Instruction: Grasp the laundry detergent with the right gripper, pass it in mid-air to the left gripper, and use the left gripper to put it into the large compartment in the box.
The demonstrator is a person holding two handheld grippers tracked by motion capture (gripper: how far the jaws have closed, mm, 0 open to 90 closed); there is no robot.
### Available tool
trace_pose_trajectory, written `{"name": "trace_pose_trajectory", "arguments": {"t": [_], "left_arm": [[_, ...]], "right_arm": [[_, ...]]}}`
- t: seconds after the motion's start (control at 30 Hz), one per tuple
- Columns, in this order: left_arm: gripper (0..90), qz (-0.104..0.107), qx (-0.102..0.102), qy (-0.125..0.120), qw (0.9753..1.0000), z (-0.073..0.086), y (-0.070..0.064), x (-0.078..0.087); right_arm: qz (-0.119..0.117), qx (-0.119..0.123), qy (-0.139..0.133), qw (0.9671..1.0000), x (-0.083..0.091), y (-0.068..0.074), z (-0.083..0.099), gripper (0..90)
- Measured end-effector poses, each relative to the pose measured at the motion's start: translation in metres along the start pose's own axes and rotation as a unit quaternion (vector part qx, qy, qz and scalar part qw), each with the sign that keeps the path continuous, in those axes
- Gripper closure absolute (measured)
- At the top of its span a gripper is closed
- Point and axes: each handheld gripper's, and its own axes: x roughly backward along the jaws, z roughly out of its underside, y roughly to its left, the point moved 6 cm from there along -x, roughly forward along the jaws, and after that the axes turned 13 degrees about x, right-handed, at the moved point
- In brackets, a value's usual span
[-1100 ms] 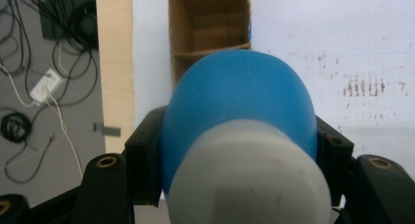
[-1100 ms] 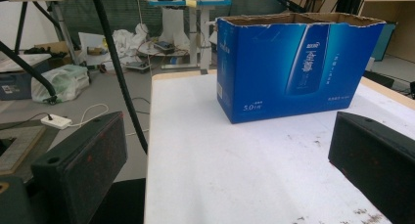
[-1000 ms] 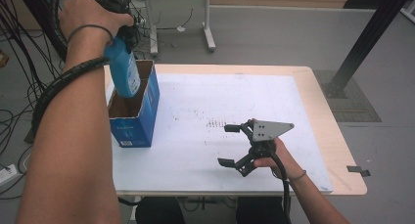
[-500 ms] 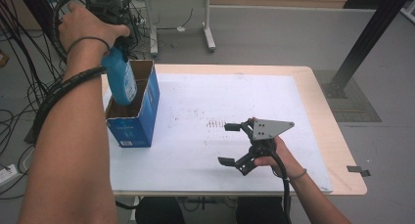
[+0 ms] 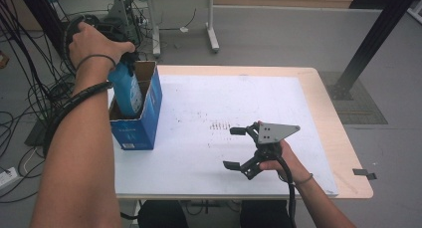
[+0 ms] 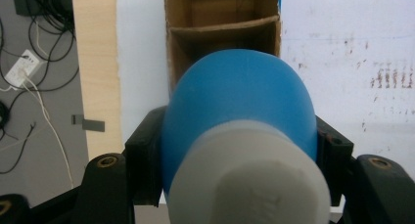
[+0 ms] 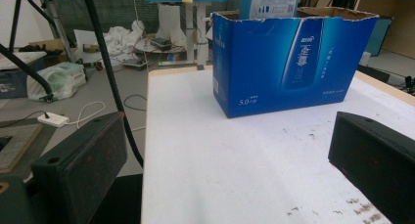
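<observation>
One bottle (image 5: 125,91) (blue) inside box (image 5: 144,126)

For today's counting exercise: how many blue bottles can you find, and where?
1. The bottle is held in the left gripper, partly lowered into the box at the table's left edge. Others may sit hidden inside the box.

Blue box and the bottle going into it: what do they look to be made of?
The blue box looks like printed cardboard: glossy blue outside, raw brown inside, with a torn top edge and a brown divider. The bottle, held by the left gripper, looks like smooth matte blue plastic with a white plastic cap, though the close view is blurred.
</observation>
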Motion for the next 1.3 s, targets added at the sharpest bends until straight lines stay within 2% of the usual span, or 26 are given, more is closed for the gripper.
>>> {"name": "trace_pose_trajectory", "arguments": {"t": [0.33, 0.87, 1.0, 1.3], "left_arm": [[38.0, 0.003, -0.001, -0.001, 1.0000, 0.003, 0.003, -0.021], [38.0, 0.001, -0.009, 0.010, 0.9999, 0.004, 0.003, -0.055], [38.0, 0.004, -0.006, 0.014, 0.9999, 0.005, 0.003, -0.063], [38.0, 0.002, -0.003, 0.018, 0.9998, 0.006, 0.003, -0.074]], "right_arm": [[-0.001, -0.003, 0.001, 1.0000, 0.000, 0.001, 0.002, 1.2], [-0.001, -0.008, 0.003, 1.0000, -0.001, 0.001, 0.005, 1.2], [-0.003, -0.007, 0.003, 1.0000, -0.002, 0.001, 0.005, 1.3], [0.000, -0.010, 0.004, 0.9999, 0.000, 0.002, 0.006, 1.3]]}}
